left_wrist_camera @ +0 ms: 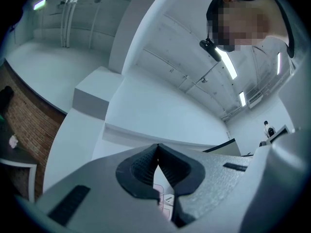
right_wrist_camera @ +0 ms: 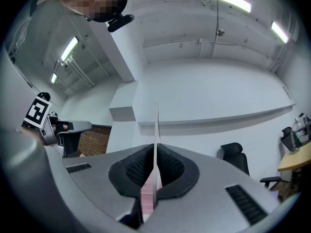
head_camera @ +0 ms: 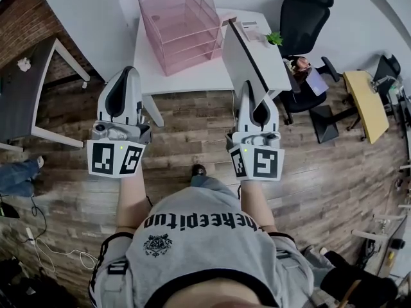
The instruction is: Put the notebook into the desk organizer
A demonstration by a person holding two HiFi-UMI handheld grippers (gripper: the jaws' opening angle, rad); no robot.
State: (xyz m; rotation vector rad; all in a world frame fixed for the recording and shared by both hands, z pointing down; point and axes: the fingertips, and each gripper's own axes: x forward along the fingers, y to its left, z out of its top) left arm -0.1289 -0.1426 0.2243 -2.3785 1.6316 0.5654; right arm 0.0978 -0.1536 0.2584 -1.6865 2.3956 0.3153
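The notebook [head_camera: 245,61], a thin grey-white slab, stands on edge in my right gripper [head_camera: 248,87], which is shut on its near end. It reaches out over the right part of the white table [head_camera: 205,76]. In the right gripper view its thin edge [right_wrist_camera: 156,125] rises straight up between the black pads of the right gripper [right_wrist_camera: 155,152]. The desk organizer [head_camera: 183,27], a pink wire set of stacked trays, sits on the table's far left, apart from the notebook. My left gripper [head_camera: 127,72] is held level beside the right one, shut with nothing between its fingertips [left_wrist_camera: 157,152].
A small plant [head_camera: 275,38] and a white box [head_camera: 249,29] sit at the table's far right corner. A black office chair [head_camera: 307,8] stands behind it, a yellow table [head_camera: 366,104] at the right, a grey table [head_camera: 26,88] at the left. Cables [head_camera: 51,252] lie on the wood floor.
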